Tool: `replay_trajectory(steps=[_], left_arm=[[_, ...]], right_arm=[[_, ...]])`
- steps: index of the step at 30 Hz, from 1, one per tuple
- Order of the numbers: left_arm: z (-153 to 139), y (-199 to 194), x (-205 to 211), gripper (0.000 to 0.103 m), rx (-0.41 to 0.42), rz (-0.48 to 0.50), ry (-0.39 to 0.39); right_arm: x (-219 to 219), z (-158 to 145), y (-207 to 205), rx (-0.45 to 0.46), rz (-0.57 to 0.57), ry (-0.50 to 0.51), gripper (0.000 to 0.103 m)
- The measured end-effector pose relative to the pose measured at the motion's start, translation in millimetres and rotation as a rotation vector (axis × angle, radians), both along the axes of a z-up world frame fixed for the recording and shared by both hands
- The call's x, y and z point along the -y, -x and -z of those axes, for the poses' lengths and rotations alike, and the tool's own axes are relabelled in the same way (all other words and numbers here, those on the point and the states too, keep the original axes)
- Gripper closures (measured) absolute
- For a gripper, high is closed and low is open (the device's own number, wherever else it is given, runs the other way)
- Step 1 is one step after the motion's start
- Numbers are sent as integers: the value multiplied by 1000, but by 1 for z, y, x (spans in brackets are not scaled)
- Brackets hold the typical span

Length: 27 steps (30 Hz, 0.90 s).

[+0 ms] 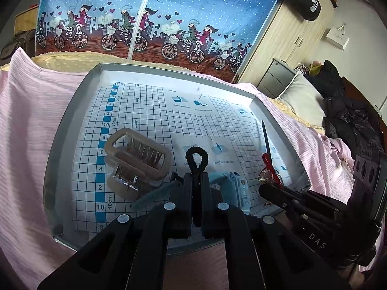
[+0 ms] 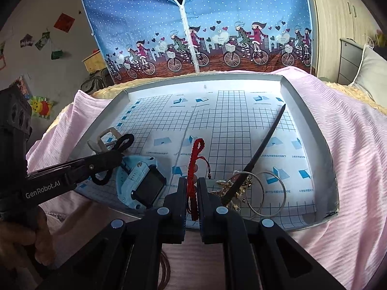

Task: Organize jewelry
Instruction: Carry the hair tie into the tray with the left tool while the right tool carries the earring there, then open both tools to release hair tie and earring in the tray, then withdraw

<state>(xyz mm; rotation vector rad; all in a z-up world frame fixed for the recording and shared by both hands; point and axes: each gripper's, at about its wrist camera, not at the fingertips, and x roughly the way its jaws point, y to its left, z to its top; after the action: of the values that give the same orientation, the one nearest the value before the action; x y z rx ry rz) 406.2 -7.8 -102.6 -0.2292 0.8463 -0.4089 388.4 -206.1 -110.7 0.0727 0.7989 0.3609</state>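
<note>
A grey tray (image 1: 72,111) (image 2: 314,125) lined with grid paper lies on a pink blanket. My left gripper (image 1: 196,180) (image 2: 118,155) is shut on a black hair tie (image 1: 197,160) (image 2: 124,141), whose loop sticks out past the tips. My right gripper (image 2: 192,184) (image 1: 263,188) is shut on a red braided bracelet (image 2: 195,154) (image 1: 267,160) over the tray's near edge. In the tray lie a beige claw clip (image 1: 135,159) (image 2: 104,140), a light blue watch (image 2: 142,181) (image 1: 235,189), a black hair stick (image 2: 263,149) (image 1: 266,137), two silver bangles (image 2: 266,194) and a gold ornament (image 2: 229,186).
The pink blanket (image 2: 350,169) covers the bed around the tray. Behind it stands a blue fabric wardrobe (image 1: 150,19). A grey pillow (image 1: 304,99), dark clothes (image 1: 343,111) and a wooden cupboard (image 1: 290,38) are at the right. A person's hand (image 2: 21,239) holds the left gripper.
</note>
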Motion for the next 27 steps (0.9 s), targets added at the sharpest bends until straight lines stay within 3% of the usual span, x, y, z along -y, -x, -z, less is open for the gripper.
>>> replay_trajectory(steps=[13, 15, 18, 20, 21, 22, 26, 27], left_arm=[[-1, -1, 4, 97, 0, 0, -46], [-3, -1, 4, 89, 4, -14, -61], [-8, 2, -2, 68, 39, -58, -48], [-16, 4, -7, 43, 66, -92, -40], [-21, 5, -10, 37, 79, -105, -33], [-25, 7, -13, 27, 95, -124, -28], [-49, 21, -26, 2, 185, -196, -4], [-56, 26, -29, 2, 211, -208, 1]], right_arm=[[8, -4, -1, 1, 42, -5, 92], [11, -7, -1, 10, 49, -7, 86], [14, -14, 2, 41, 61, -4, 74], [18, -18, 3, 58, 74, -3, 68], [20, -22, 4, 70, 83, -5, 65], [23, -26, 5, 87, 97, -6, 56], [32, -44, 15, 172, 132, -21, 24], [34, -48, 19, 189, 136, -28, 19]])
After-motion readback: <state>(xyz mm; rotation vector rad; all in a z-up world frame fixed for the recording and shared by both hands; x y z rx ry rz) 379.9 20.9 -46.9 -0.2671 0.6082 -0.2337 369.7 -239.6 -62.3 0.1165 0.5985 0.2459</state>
